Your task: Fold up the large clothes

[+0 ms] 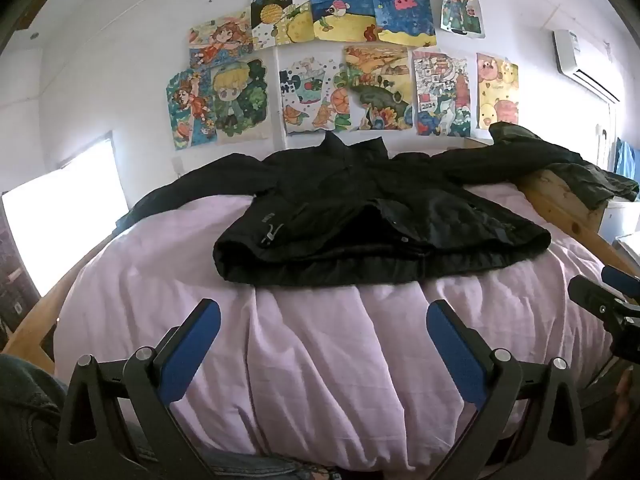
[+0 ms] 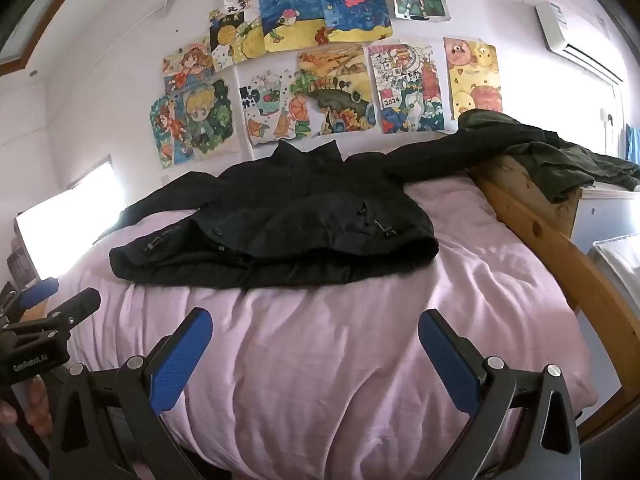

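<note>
A large black jacket [image 1: 372,220] [image 2: 280,232] lies spread front-up across the far half of a bed with a pale pink cover [image 1: 340,360] [image 2: 340,360]. Its collar points to the wall and its sleeves reach out to both sides; the right sleeve drapes over the wooden bed rail. My left gripper [image 1: 323,316] stands open above the near part of the cover, short of the jacket's hem, with nothing between its blue pads. My right gripper [image 2: 316,326] is likewise open and empty, also short of the hem. Each gripper shows at the edge of the other's view.
A wooden bed rail [image 2: 560,248] [image 1: 560,204] runs along the right side, with dark green clothing [image 2: 560,160] heaped on its far end. Several coloured drawings [image 1: 332,60] hang on the white wall behind. A bright window [image 1: 64,208] is at the left, an air conditioner [image 2: 576,36] at the upper right.
</note>
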`<state>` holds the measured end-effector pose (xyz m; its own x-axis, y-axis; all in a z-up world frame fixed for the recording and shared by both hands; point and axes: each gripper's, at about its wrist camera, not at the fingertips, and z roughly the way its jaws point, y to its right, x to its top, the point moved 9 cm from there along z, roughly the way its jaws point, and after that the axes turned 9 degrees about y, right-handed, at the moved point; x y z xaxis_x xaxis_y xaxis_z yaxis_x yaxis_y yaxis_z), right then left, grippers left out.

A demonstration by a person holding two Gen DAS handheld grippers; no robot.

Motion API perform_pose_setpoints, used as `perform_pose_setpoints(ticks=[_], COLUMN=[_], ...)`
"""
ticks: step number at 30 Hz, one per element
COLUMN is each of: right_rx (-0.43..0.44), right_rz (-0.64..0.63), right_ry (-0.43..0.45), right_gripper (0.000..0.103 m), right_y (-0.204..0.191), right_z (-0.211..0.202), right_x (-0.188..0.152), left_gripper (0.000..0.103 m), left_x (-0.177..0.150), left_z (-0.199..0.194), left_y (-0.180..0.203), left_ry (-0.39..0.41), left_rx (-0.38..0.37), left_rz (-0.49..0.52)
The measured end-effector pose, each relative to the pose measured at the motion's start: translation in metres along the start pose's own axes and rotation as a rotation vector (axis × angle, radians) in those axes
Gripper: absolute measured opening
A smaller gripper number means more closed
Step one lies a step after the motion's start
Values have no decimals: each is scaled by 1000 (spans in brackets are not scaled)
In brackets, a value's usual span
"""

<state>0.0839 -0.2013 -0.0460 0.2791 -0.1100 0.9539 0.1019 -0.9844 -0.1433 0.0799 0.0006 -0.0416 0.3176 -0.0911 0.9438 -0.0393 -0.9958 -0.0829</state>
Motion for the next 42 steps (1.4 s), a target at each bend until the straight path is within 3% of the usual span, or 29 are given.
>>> perform_pose_setpoints(ticks=[42], right_rx=[-7], right_rz=[9], right_ry=[10], right_gripper=[103], right_y=[-1], right_z=[-4], right_x=[5], left_gripper=[101], left_x=[-1], left_z=[-3], left_y=[-7], left_ry=[2], left_rx=[7], left_rz=[-4])
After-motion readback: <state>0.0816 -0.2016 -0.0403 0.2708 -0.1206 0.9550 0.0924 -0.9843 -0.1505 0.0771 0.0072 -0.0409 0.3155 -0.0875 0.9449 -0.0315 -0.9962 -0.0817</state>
